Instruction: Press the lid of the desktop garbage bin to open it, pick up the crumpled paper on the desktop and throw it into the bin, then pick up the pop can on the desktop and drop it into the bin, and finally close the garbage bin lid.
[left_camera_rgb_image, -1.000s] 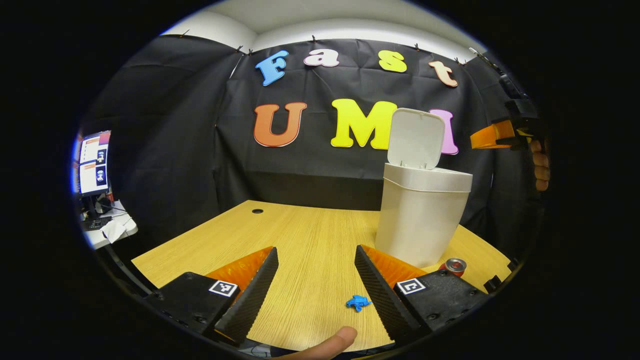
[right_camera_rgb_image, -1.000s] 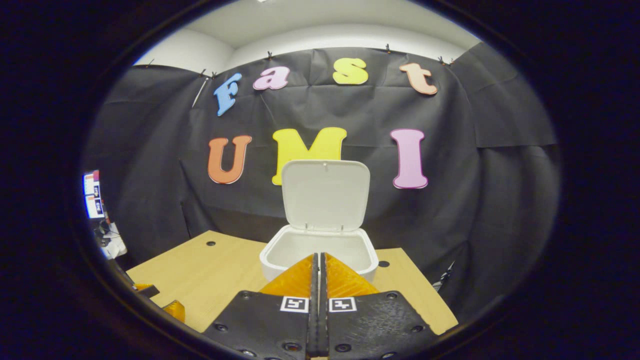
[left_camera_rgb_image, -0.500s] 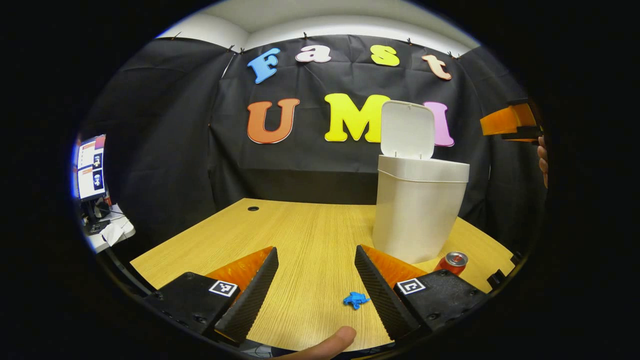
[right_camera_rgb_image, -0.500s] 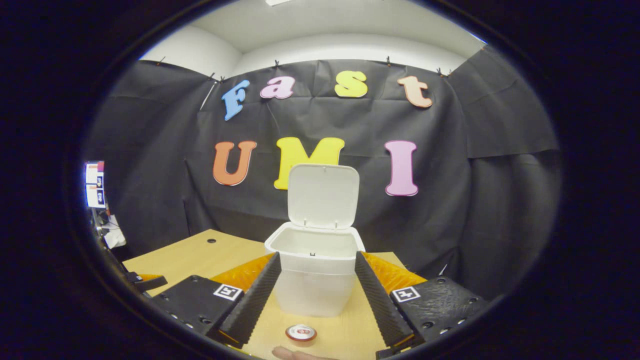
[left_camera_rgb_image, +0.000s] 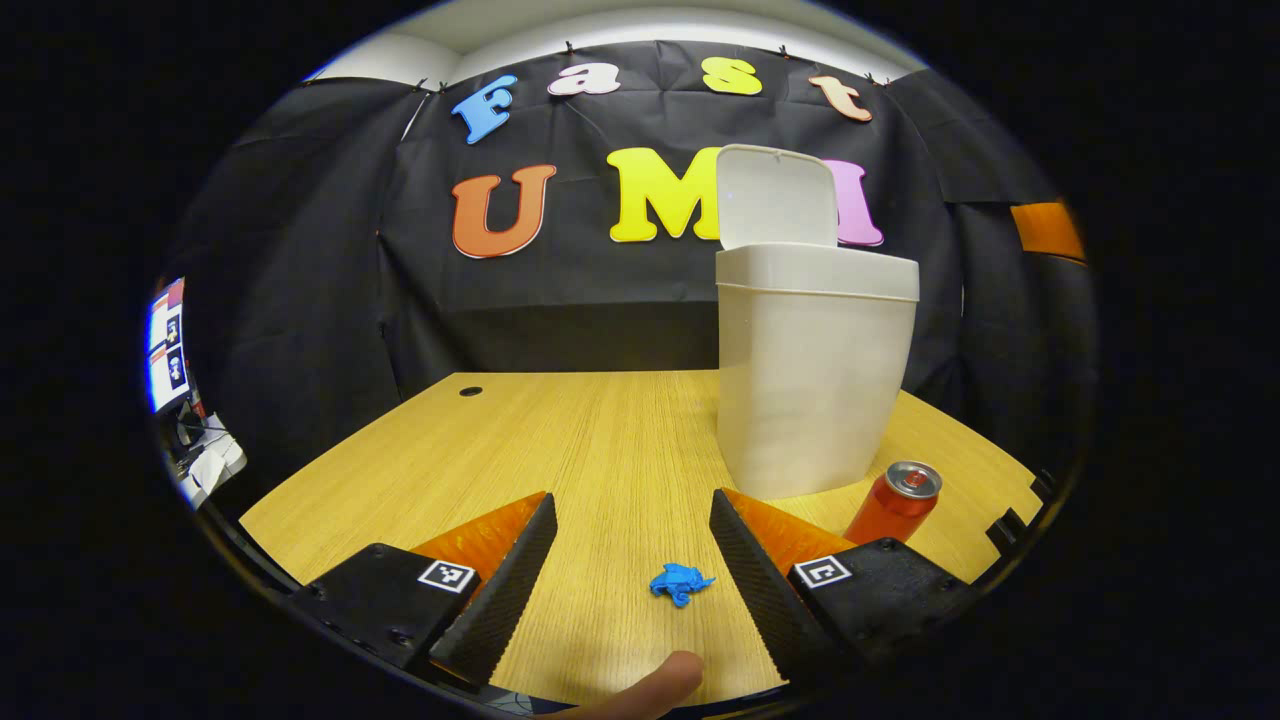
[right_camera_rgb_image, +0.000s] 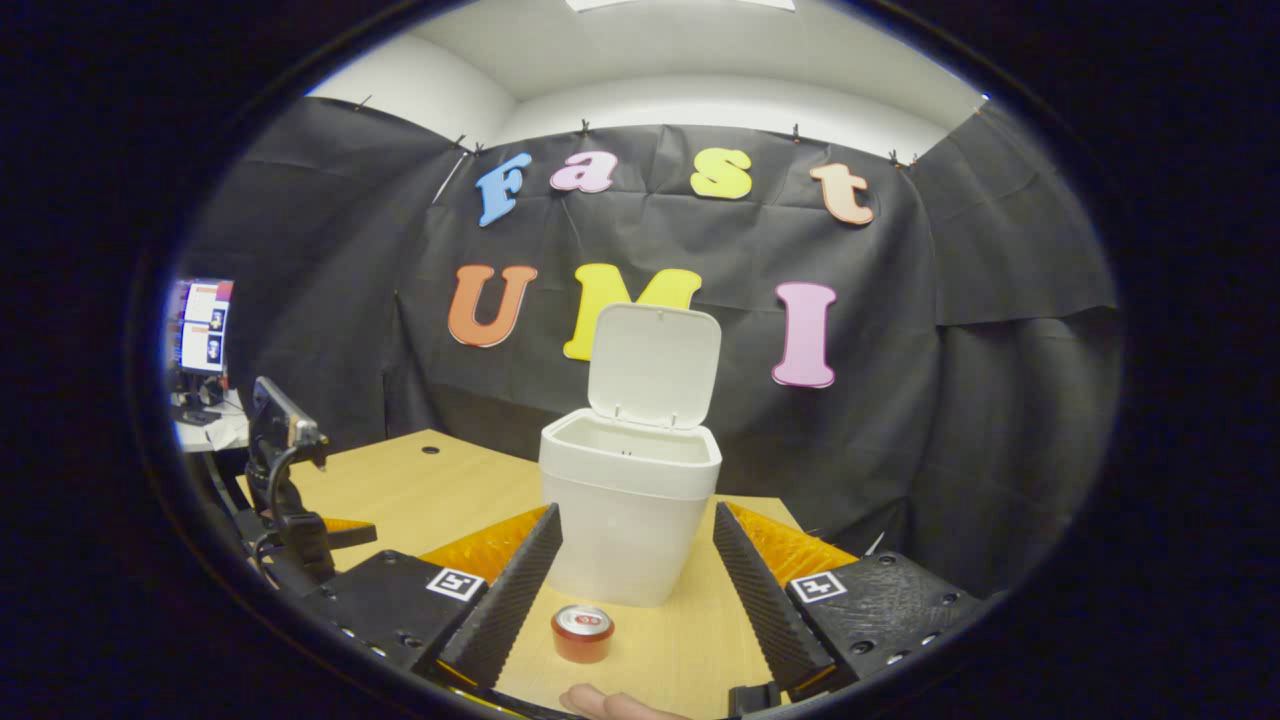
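The white desktop bin (left_camera_rgb_image: 812, 385) stands on the wooden desk (left_camera_rgb_image: 560, 440) with its lid (left_camera_rgb_image: 778, 195) flipped upright. A small blue crumpled paper (left_camera_rgb_image: 680, 582) lies on the desk just ahead of my open left gripper (left_camera_rgb_image: 632, 500), nearer its right finger. The red pop can (left_camera_rgb_image: 895, 503) stands upright beside the bin's base. In the right gripper view the bin (right_camera_rgb_image: 628, 505) and its raised lid (right_camera_rgb_image: 655, 365) are straight ahead, and the can (right_camera_rgb_image: 582, 632) stands in front of the bin, between the fingers of my open right gripper (right_camera_rgb_image: 636, 510).
A cable hole (left_camera_rgb_image: 470, 391) sits near the desk's far left. A side table with a monitor (left_camera_rgb_image: 165, 345) lies beyond the left edge. The left gripper (right_camera_rgb_image: 290, 490) rises at the left of the right gripper view. A fingertip (left_camera_rgb_image: 655, 690) shows at the bottom.
My right gripper went from shut to open and drew back and down from above the bin, bringing the can into view. My left gripper sank lower toward the desk.
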